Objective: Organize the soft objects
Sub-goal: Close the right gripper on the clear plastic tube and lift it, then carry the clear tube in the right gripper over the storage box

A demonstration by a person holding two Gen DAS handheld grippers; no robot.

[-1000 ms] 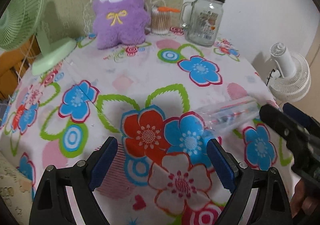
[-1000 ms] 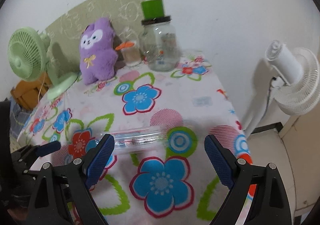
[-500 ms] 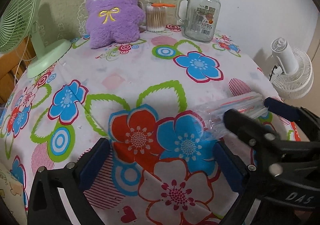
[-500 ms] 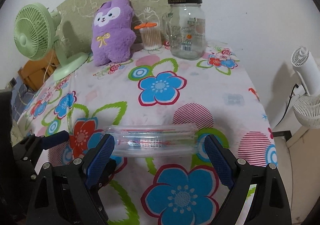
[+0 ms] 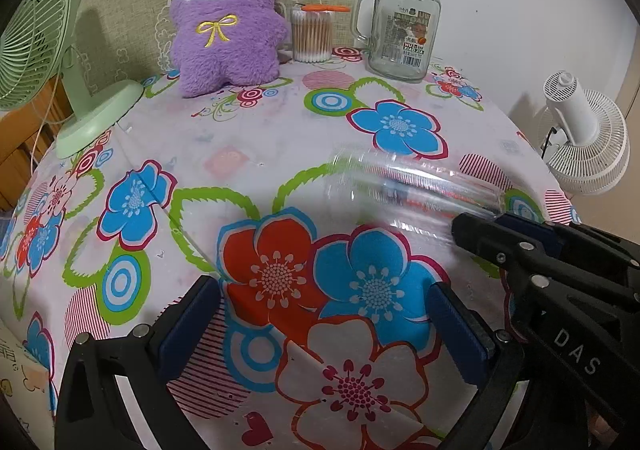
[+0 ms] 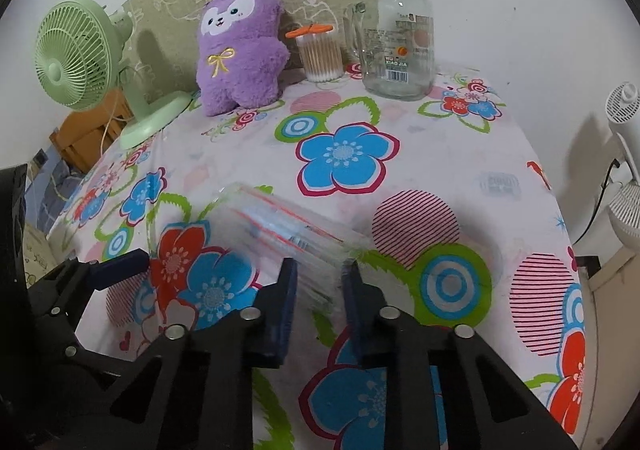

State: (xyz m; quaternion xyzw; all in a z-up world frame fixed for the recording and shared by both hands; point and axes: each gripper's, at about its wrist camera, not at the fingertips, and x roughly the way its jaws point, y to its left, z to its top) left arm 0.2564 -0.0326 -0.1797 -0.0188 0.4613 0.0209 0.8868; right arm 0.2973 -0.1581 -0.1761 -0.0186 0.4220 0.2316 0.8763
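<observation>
The right tool (image 5: 520, 246) bears the white letters "DAS" on its black arm, seen in the left wrist view. On the paper label of the glass mug jar (image 5: 404, 26) the words "WU XIAOJIA" stand in small capitals above a barcode whose digits are too small to make out; the larger characters over them are not legible. In the right wrist view the same label is seen through the glass from behind, so its letters read reversed. A faint grey stamp on the flowered cloth (image 6: 498, 183) covering the counter carries marks too blurred to read.
</observation>
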